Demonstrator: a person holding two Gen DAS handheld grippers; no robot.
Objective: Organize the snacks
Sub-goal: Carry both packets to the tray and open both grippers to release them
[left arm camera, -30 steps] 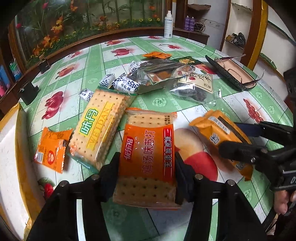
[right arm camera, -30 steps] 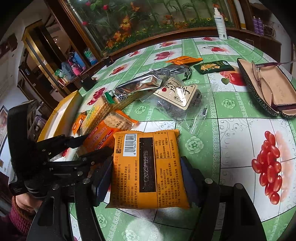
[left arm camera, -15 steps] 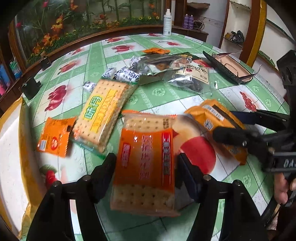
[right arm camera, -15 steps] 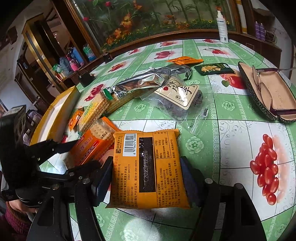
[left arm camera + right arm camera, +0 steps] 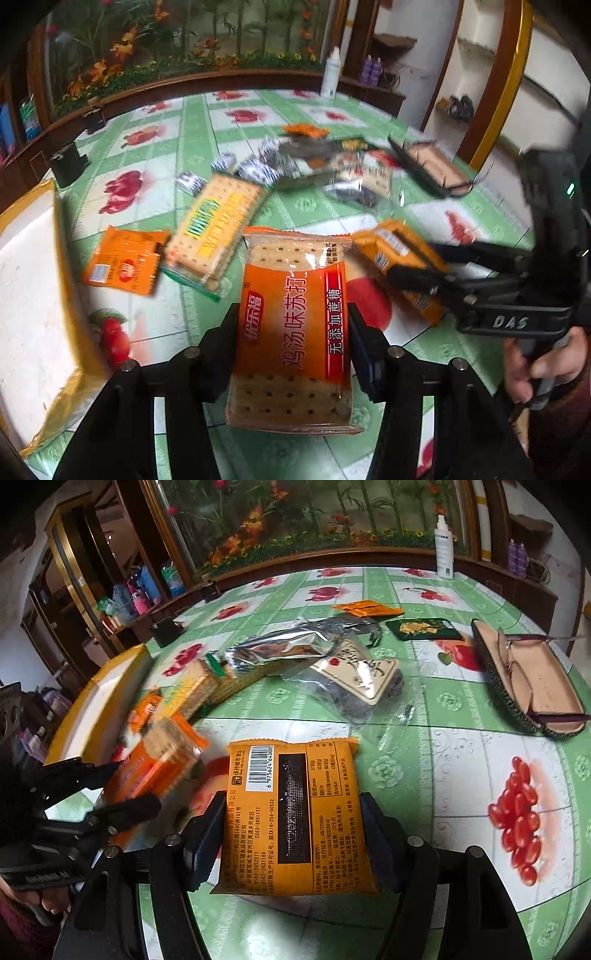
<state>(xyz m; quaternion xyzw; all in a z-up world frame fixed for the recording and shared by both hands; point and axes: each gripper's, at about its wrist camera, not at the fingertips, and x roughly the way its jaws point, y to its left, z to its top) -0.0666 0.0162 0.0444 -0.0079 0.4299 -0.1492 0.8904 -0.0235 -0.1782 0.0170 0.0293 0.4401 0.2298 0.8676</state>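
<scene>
My left gripper (image 5: 293, 347) is shut on an orange cracker pack (image 5: 295, 328) and holds it lifted above the table. My right gripper (image 5: 293, 834) is shut on a yellow-orange snack packet (image 5: 295, 819), barcode side up, just above the table. The right gripper with its packet (image 5: 402, 258) shows at the right of the left wrist view. The left gripper with its cracker pack (image 5: 155, 764) shows at the left of the right wrist view. A yellow-labelled cracker pack (image 5: 214, 225) and a small orange packet (image 5: 123, 260) lie on the table.
A yellow-rimmed white tray (image 5: 29, 280) lies at the left. Further back are wrapped candies (image 5: 255, 170), a silver foil bag (image 5: 288, 650), a clear bag with a label (image 5: 365, 675), a green packet (image 5: 424, 627), an open glasses case (image 5: 532, 679) and a spray bottle (image 5: 443, 542).
My left gripper has lifted the orange cracker pack off the table and drawn it back. The right gripper still holds its packet in much the same place.
</scene>
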